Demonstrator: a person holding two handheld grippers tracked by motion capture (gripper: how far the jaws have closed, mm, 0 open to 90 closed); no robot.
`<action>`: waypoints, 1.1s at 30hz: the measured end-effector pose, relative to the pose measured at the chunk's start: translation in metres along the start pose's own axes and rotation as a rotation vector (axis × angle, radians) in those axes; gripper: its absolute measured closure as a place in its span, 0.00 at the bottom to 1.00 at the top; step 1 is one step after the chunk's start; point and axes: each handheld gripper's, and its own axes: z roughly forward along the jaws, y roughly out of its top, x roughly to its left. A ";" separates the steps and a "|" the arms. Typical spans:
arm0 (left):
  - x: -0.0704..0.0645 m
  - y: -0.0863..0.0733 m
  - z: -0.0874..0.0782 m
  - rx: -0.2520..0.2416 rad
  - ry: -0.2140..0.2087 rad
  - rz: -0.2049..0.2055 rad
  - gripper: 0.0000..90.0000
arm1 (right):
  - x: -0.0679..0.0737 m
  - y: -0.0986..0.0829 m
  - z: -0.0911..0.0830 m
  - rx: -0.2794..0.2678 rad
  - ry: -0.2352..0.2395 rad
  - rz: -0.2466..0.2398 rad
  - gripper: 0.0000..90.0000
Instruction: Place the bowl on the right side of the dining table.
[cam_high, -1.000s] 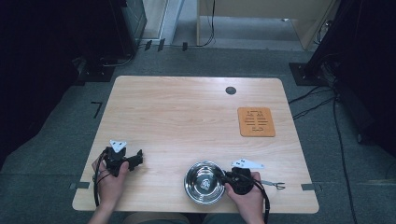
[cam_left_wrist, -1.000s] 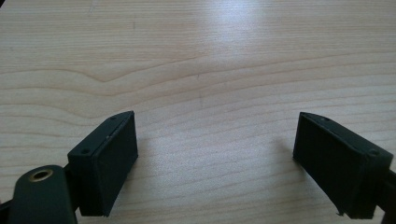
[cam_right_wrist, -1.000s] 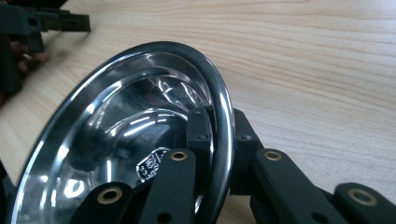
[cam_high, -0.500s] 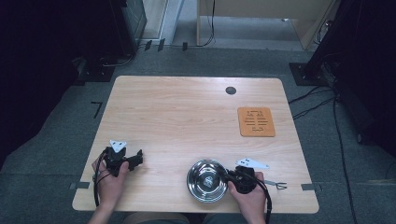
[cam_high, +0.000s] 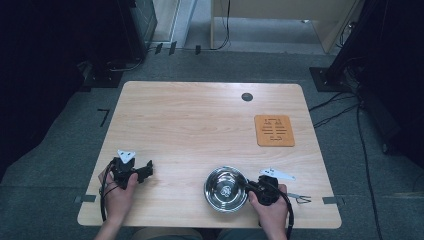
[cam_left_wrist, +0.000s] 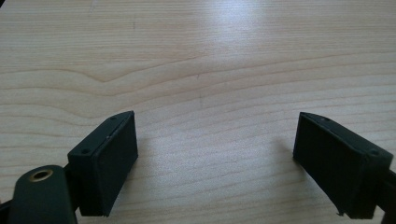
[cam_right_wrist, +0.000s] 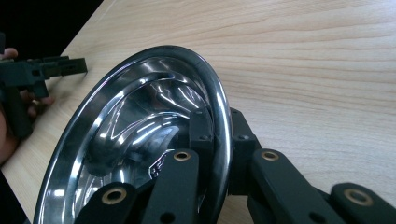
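Steel bowl (cam_high: 226, 188) at near edge of table (cam_high: 200, 120), right of centre. Right gripper (cam_right_wrist: 215, 135) pinches right rim; rigid, light, slick, so grip rim firmly. Left gripper (cam_left_wrist: 215, 163) jaws spread, empty.

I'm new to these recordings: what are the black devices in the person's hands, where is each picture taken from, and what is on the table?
A person sits at a wooden table with a hand-held two-jaw clamp in each hand. The high view looks down from above; the other two pictures come from cameras riding on each clamp. The left gripper rests over bare wood with its jaws wide apart, holding nothing. The right gripper is closed on the rim of a shiny metal bowl, one jaw inside and one outside. Farther back on the right lies an orange mat with slots cut in it, and a small dark round spot sits near the far edge.
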 end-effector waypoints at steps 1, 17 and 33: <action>0.000 0.000 0.000 0.000 0.000 0.000 0.15 | -0.001 0.000 0.000 -0.003 -0.001 0.004 0.95; 0.000 0.000 0.000 0.000 0.000 0.000 0.15 | -0.008 0.003 -0.005 -0.028 -0.018 0.027 0.95; 0.000 0.000 0.000 0.000 0.000 0.000 0.15 | -0.016 0.005 -0.008 -0.049 -0.034 0.046 0.94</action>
